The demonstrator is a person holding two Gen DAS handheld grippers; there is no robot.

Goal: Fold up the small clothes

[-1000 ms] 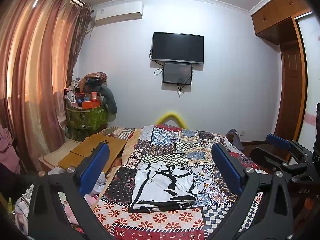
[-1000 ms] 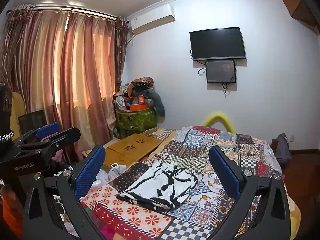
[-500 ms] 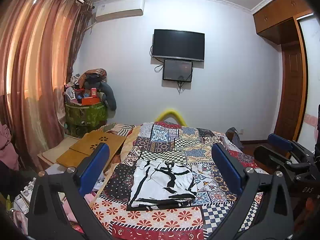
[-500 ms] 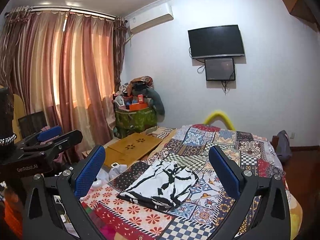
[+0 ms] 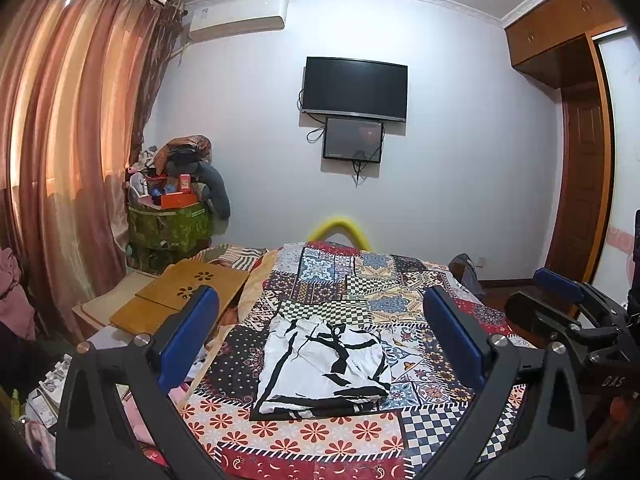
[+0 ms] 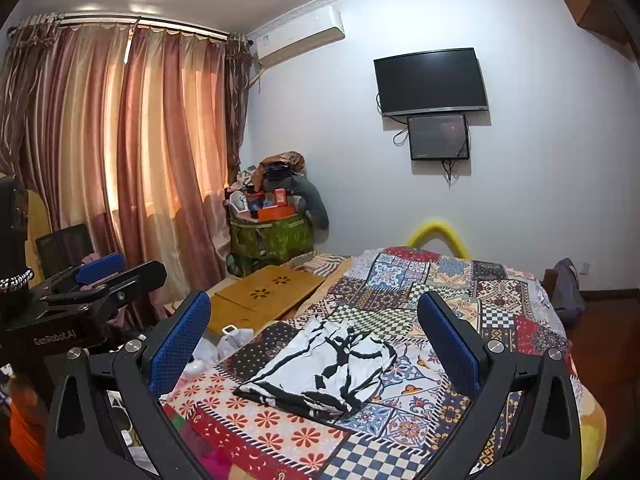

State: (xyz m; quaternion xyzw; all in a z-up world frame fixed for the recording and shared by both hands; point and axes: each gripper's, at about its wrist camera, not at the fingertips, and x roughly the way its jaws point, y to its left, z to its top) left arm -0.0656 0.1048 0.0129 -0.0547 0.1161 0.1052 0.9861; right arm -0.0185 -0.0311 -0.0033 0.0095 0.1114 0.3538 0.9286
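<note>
A small white garment with black stripes (image 5: 320, 364) (image 6: 326, 368) lies folded flat on the patchwork bedspread (image 5: 360, 280) (image 6: 440, 280). My left gripper (image 5: 320, 332) hovers above and short of it, open, nothing between its blue pads (image 5: 192, 328). My right gripper (image 6: 314, 336) is likewise open and empty, held above the bed's near side. Each gripper shows in the other's view: the right gripper (image 5: 568, 312) at the right edge, the left gripper (image 6: 100, 280) at the left edge.
A wooden lap table (image 5: 180, 296) (image 6: 260, 296) sits left of the bed, with bags and clutter on the floor below it. A green bin piled with things (image 5: 168, 224) stands by the curtain (image 6: 120, 160). A wardrobe (image 5: 576, 160) stands on the right.
Both grippers have tilted down slightly and eased back, so the wall and television sit lower in view. The garment lies unmoved on the bed.
</note>
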